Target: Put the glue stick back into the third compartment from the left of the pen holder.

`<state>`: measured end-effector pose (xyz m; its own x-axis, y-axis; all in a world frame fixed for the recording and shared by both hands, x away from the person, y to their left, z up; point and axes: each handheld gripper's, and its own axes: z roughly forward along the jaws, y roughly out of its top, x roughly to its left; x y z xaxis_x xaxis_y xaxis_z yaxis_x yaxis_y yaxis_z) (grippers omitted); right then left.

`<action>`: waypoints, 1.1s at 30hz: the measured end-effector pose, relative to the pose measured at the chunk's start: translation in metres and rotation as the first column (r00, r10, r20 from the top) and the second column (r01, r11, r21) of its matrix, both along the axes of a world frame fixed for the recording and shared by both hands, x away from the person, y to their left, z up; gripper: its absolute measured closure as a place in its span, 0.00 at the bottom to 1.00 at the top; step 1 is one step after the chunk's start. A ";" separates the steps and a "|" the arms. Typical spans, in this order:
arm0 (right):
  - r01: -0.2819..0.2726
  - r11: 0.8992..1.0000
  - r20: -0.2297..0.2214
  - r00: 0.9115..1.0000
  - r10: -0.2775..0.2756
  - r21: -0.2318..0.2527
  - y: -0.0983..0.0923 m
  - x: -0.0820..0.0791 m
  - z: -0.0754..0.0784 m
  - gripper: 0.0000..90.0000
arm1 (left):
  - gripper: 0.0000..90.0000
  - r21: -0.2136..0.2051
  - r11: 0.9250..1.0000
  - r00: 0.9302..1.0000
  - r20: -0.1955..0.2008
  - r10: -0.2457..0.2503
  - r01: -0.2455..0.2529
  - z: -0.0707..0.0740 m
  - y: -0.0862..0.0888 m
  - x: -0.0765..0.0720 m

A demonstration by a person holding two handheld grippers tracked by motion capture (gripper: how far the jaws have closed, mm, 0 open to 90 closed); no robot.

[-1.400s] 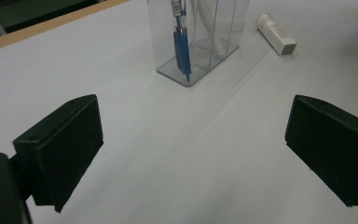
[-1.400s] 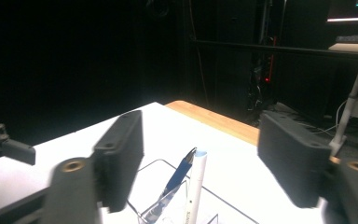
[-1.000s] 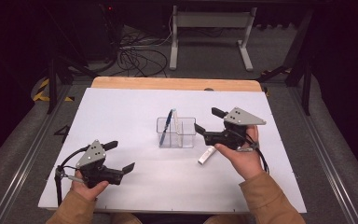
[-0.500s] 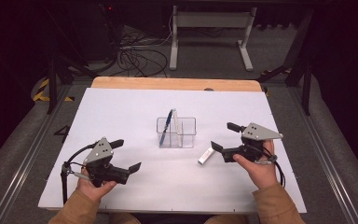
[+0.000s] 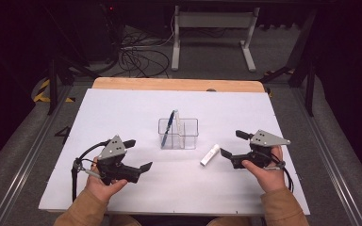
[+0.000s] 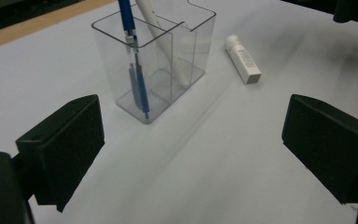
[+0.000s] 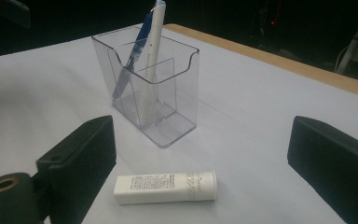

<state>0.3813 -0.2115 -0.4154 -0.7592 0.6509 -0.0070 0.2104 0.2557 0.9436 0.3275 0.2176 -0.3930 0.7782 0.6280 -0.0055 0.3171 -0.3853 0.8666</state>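
Observation:
A clear plastic holder (image 5: 178, 133) with compartments stands mid-table. A blue pen (image 5: 170, 123) and a white pen (image 5: 178, 123) lean inside it. A short white tube (image 5: 209, 155) lies flat on the table, just right of the holder. My left gripper (image 5: 138, 154) is open at the near left with nothing in it; the holder (image 6: 168, 60) and tube (image 6: 243, 59) lie ahead of its jaws. My right gripper (image 5: 232, 143) is open just right of the tube. In its view the tube (image 7: 165, 186) lies between the jaws, untouched, with the holder (image 7: 168, 107) behind.
The white table top (image 5: 122, 108) ends in a wooden strip (image 5: 179, 84) at the far edge. Beyond it, cables (image 5: 136, 56) lie on the dark floor beside a metal stand (image 5: 212, 28). Rails run along both sides of the table.
My right gripper has pulled back from beside the holder toward the near right and lowered. My left gripper has shifted slightly right. The tube and holder have stayed put.

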 end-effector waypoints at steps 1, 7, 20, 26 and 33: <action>0.002 1.000 0.001 1.000 -0.002 0.000 -0.001 0.000 0.000 0.09 | 0.08 0.000 1.000 1.000 -0.001 -0.010 0.010 0.001 -0.002 0.001; 0.005 1.000 0.010 1.000 -0.005 0.015 -0.006 0.000 0.001 0.08 | 0.13 0.014 0.999 0.999 -0.012 -0.042 0.042 0.004 -0.015 0.003; 0.011 1.000 0.011 1.000 -0.010 -0.026 -0.009 0.003 -0.005 0.08 | 0.15 0.005 0.998 0.998 -0.024 -0.066 0.066 0.012 -0.039 0.010; 0.008 1.000 0.006 1.000 -0.008 -0.022 -0.011 0.004 -0.006 0.08 | 0.17 0.016 0.995 0.993 -0.060 -0.099 0.100 0.015 -0.056 0.017; 0.004 1.000 0.006 1.000 -0.004 -0.016 -0.011 0.003 -0.006 0.08 | 0.20 0.024 0.991 0.987 -0.104 -0.126 0.129 0.017 -0.077 0.030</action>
<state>0.3847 -0.2222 -0.4214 -0.7564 0.6537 -0.0214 0.2063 0.2695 0.9407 0.3578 0.1401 -0.3764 0.8484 0.5245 -0.0712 0.3495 -0.4539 0.8196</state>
